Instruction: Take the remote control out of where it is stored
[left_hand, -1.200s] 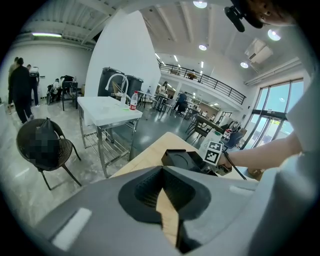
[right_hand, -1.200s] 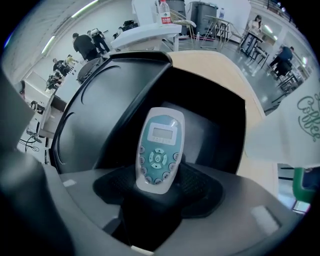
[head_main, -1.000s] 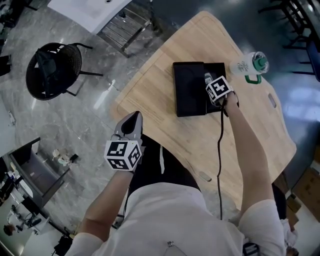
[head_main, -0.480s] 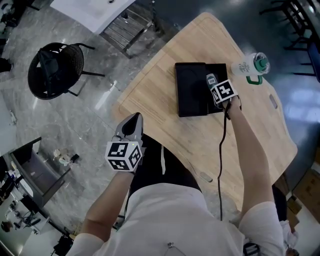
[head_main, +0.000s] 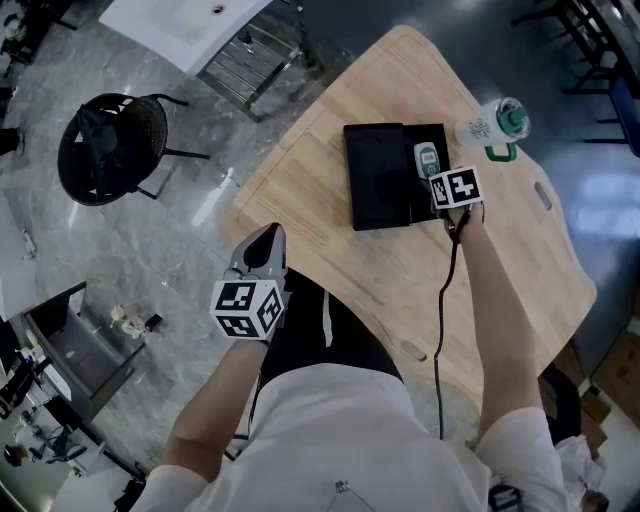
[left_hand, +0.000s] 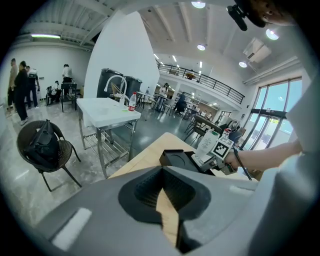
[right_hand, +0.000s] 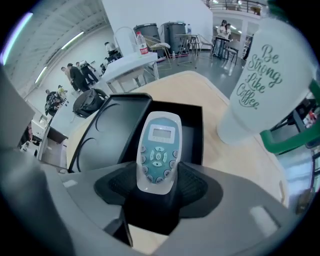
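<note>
Wooden table (head_main: 330, 150), with a black case (head_main: 378, 175) lying open beside a white cup (head_main: 490, 128). Gripping the remote (right_hand: 159, 150) by its lower end in the right tongs (right_hand: 157, 186), over the case. Off the table's near edge, left tongs (left_hand: 162, 172) pressed together, empty.

A box (head_main: 375, 175) is set on the table (head_main: 330, 150). A remote control (head_main: 428, 160) is held over its 3 o'clock side, and a cup (head_main: 490, 125) is stood at its 2 o'clock. A chair (head_main: 110, 145) is placed off the table at 9 o'clock.
</note>
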